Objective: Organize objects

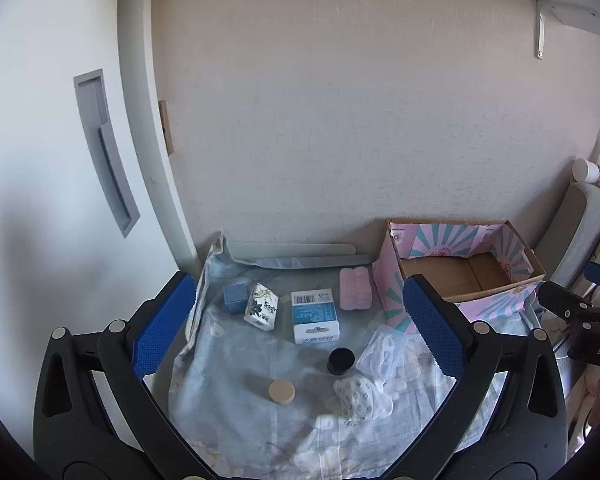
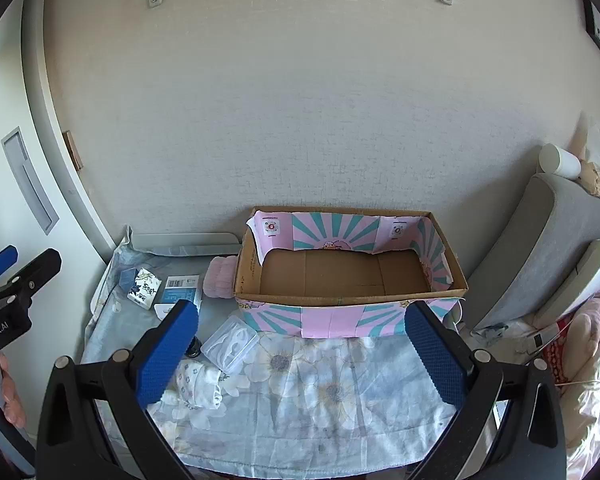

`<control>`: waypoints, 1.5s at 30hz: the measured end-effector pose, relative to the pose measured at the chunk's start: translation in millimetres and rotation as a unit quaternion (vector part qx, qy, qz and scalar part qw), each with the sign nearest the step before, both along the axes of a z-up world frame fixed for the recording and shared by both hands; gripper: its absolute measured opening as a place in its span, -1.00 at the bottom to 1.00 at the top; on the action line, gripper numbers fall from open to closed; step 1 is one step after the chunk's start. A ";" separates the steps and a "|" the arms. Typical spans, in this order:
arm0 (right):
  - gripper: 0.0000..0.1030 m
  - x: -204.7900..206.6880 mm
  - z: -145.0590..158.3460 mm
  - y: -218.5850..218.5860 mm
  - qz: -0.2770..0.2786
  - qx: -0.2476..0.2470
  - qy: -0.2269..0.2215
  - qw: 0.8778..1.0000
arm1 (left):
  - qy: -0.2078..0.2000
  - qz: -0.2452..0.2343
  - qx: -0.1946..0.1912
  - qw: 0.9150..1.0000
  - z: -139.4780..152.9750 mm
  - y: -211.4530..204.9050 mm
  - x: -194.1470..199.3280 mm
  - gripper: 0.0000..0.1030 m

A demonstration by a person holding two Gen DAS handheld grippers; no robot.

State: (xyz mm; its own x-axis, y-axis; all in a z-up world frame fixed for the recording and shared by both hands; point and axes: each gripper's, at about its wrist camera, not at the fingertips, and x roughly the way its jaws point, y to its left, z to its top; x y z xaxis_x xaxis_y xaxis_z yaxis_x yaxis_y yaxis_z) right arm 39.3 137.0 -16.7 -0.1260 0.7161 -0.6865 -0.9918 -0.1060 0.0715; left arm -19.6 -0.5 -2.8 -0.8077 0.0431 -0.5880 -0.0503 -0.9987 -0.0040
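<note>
The right wrist view looks straight into a cardboard box (image 2: pixel 352 276) with pink and teal sunburst sides; its brown floor is bare, nothing inside. The left wrist view shows only a corner of that box (image 1: pixel 460 272) at the right, but lays out the small items on the floral cloth (image 1: pixel 240 412) that the other view partly hides.

Both grippers hover above the cloth, holding nothing. The left gripper (image 1: pixel 300 328) has its blue pads spread wide apart over the items. The right gripper (image 2: pixel 300 352) is likewise spread wide, its pads framing the box's near wall.

On the cloth, from larger to smaller: a blue and white carton (image 1: pixel 315 315) near the middle, a pink ridged pad (image 1: pixel 355 289) just beside the box, a clear plastic case (image 1: pixel 382 351), a flower-printed box (image 1: pixel 261 306) touching a small blue cube (image 1: pixel 235 296), a folded patterned cloth (image 1: pixel 362 396), a black jar (image 1: pixel 341 360) and a tan round lid (image 1: pixel 281 391).
</note>
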 end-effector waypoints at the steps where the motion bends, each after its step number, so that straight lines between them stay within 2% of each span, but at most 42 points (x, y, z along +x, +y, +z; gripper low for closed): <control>1: 0.99 0.2 -0.5 -0.4 -0.001 0.001 -0.001 1.000 | -0.001 -0.002 0.001 1.000 -1.4 -0.1 -0.1 0.99; 13: 0.99 -2.2 -0.6 0.1 -0.001 0.000 -0.002 1.000 | -0.009 -0.012 0.012 1.000 -3.7 -1.1 -2.6 0.99; 14: 0.99 -2.2 -0.5 0.2 -0.001 0.001 -0.002 1.000 | -0.011 -0.130 0.025 0.991 -3.5 -1.3 -2.7 0.99; 18: 0.99 -3.4 -0.2 0.4 -0.004 0.003 -0.002 1.000 | -0.007 -0.126 0.017 0.992 -2.2 0.7 -3.5 0.99; 19: 0.99 -3.1 -0.4 -0.3 -0.030 0.004 0.002 1.000 | -0.004 -0.126 0.016 0.992 -1.7 0.6 -3.2 0.99; 21: 0.99 -2.5 0.1 -0.1 -0.031 0.006 0.002 1.000 | -0.002 -0.128 0.014 0.992 -0.9 1.0 -3.0 0.99; 33: 0.99 -0.5 0.4 0.1 -0.038 0.010 0.010 0.999 | -0.003 -0.150 0.036 0.988 3.4 -0.9 -2.7 0.99; 34: 0.99 -0.3 0.3 0.2 -0.085 0.013 0.017 0.996 | -0.003 -0.151 0.036 0.988 3.7 -0.8 -2.1 0.99; 45: 0.99 0.2 1.2 0.2 -0.104 0.015 0.022 0.994 | 0.007 -0.153 0.025 0.988 8.0 -0.9 0.1 0.99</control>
